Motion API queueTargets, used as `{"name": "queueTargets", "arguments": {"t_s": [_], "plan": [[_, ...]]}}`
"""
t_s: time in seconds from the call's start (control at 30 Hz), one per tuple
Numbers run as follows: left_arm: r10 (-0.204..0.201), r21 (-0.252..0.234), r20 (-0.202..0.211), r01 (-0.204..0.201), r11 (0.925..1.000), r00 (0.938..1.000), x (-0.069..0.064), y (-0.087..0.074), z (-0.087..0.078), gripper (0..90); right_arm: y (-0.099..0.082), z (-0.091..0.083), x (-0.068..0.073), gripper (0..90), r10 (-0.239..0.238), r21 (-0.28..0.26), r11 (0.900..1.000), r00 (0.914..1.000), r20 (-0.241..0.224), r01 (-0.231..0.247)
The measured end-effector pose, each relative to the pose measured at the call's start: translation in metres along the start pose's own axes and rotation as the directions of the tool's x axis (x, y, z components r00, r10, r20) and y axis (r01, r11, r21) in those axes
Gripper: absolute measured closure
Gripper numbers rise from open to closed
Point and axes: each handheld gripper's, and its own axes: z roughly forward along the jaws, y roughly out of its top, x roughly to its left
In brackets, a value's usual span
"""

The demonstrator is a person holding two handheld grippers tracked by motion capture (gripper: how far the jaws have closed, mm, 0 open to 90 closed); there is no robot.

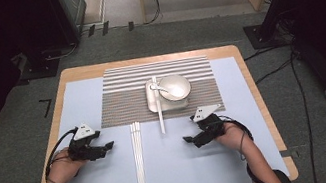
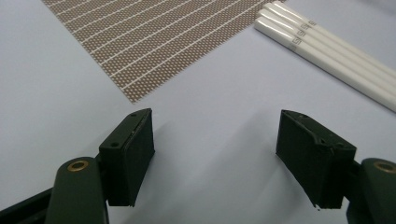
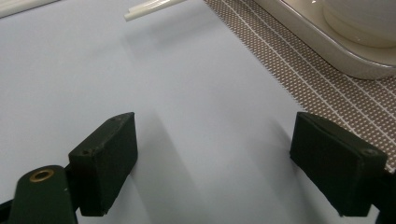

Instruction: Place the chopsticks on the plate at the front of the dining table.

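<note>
fingers (image 2: 133,154) apart (chopsticks (image 2: 327,51) cut off)

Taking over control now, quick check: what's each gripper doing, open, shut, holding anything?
Left gripper: open, nothing between its jaws.
Right gripper: open, nothing between its jaws.

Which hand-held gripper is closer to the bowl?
Right. The right hand-held gripper sits just below the bowl beside the mat; the left hand-held gripper is farther away, past the chopsticks.
</note>
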Motion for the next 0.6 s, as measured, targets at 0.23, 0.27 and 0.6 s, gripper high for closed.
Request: {"name": "queueTargets", "arguments": {"t_s": [0.23, 0.27, 0.6], "plan": [[0.024, -0.021, 0.015, -0.024, 0.9995, 0.9996, 0.0042, -0.0046, 0.0011, 20.0, 0.0001, 0.0001, 0.0002, 14.4, 0.001, 0.0, 1.0, 1.0, 0.0, -0.001], [0.027, -0.019, 0.013, -0.026, 0.9995, 0.9996, 0.004, -0.0044, 0.0012, 19.6, 0.0, 0.0001, 0.0002, 14.4, 0.001, 0.0, 1.0, 1.0, 0.0, -0.001], [0.043, -0.012, 0.008, -0.043, 0.999, 0.999, 0.0023, -0.0043, 0.0021, 17.7, 0.0002, 0.0003, 0.0007, 14.1, 0.003, 0.001, 1.0, 1.0, 0.003, -0.003]]}}
